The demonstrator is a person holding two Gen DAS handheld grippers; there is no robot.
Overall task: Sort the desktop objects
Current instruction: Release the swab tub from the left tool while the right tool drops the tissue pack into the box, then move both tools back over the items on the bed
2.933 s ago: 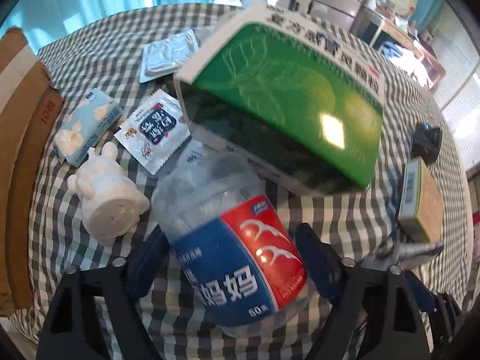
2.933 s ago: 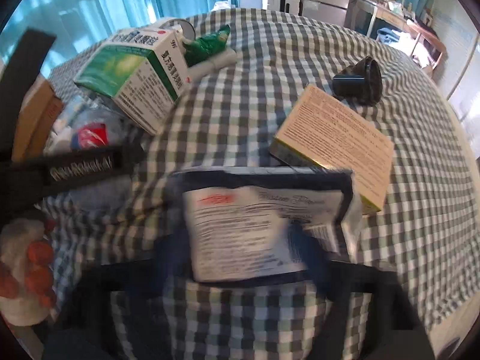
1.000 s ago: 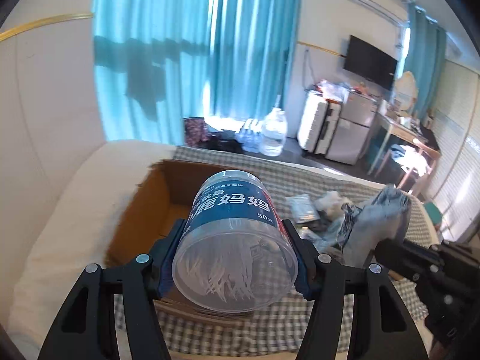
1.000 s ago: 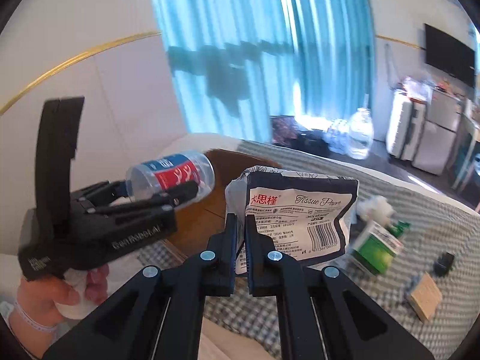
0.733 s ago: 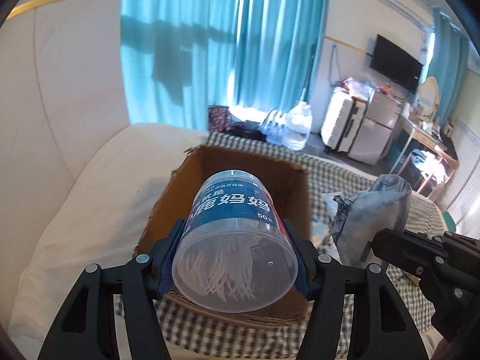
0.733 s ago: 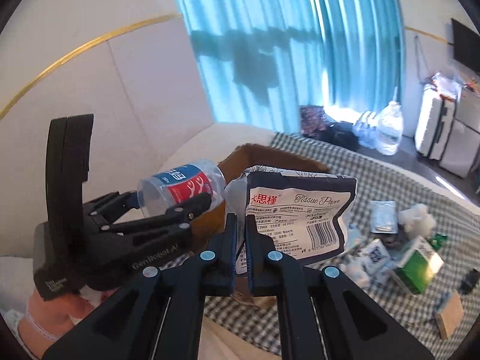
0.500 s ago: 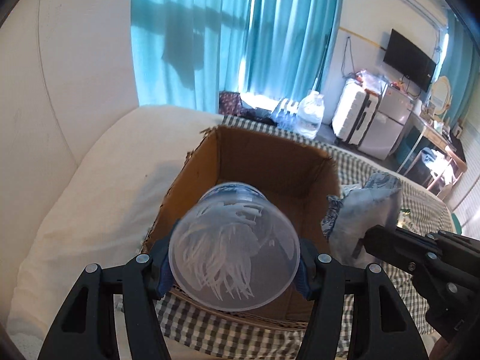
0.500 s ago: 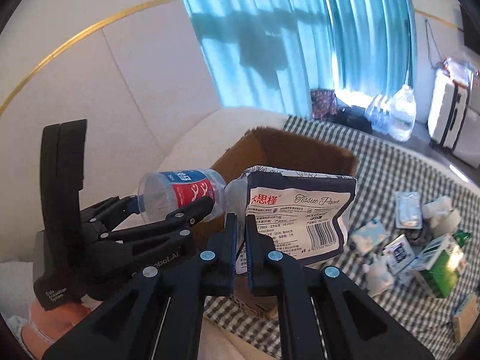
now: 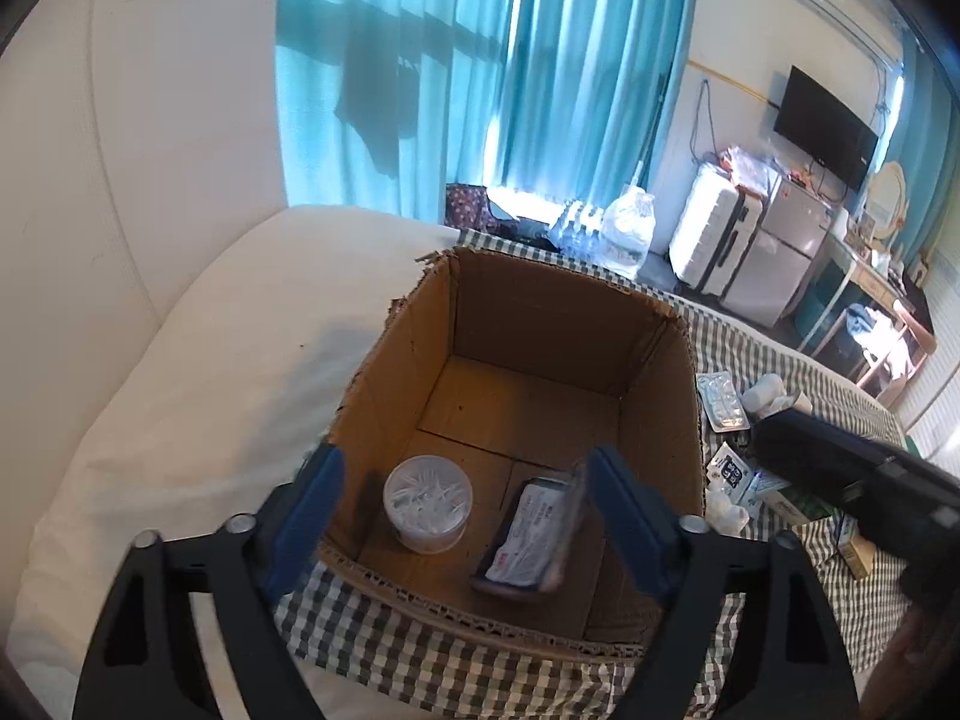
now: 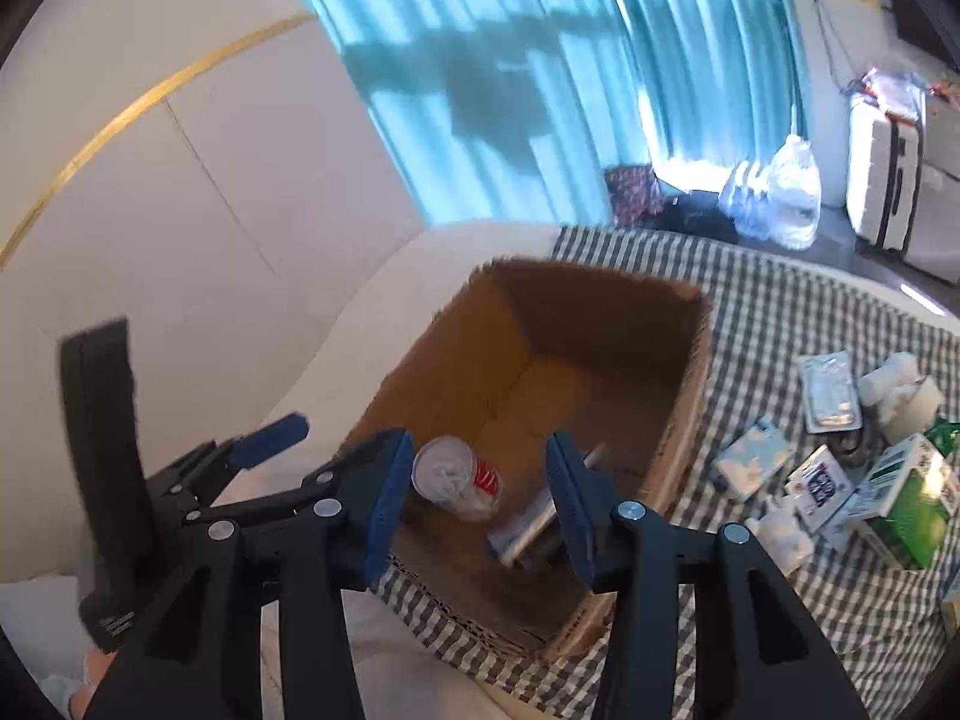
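An open cardboard box (image 9: 660,438) stands on the checked cloth and also shows in the right wrist view (image 10: 684,420). On its floor lie a clear cotton swab jar (image 9: 427,501) with a red and blue label (image 10: 459,480) and a grey tissue pack (image 9: 531,534), seen edge-on in the right wrist view (image 10: 528,522). My left gripper (image 9: 465,516) is open and empty above the box's near edge. My right gripper (image 10: 480,501) is open and empty above the same box.
Loose items lie on the cloth right of the box: a green medicine box (image 10: 906,498), a blister pack (image 10: 831,393), small sachets (image 10: 819,483), white figurines (image 10: 900,387). A white cushion (image 9: 198,372) lies left of the box. The right gripper's body (image 9: 852,474) shows in the left view.
Both grippers opened. The jar dropped from my left gripper and the tissue pack from my right gripper into the box.
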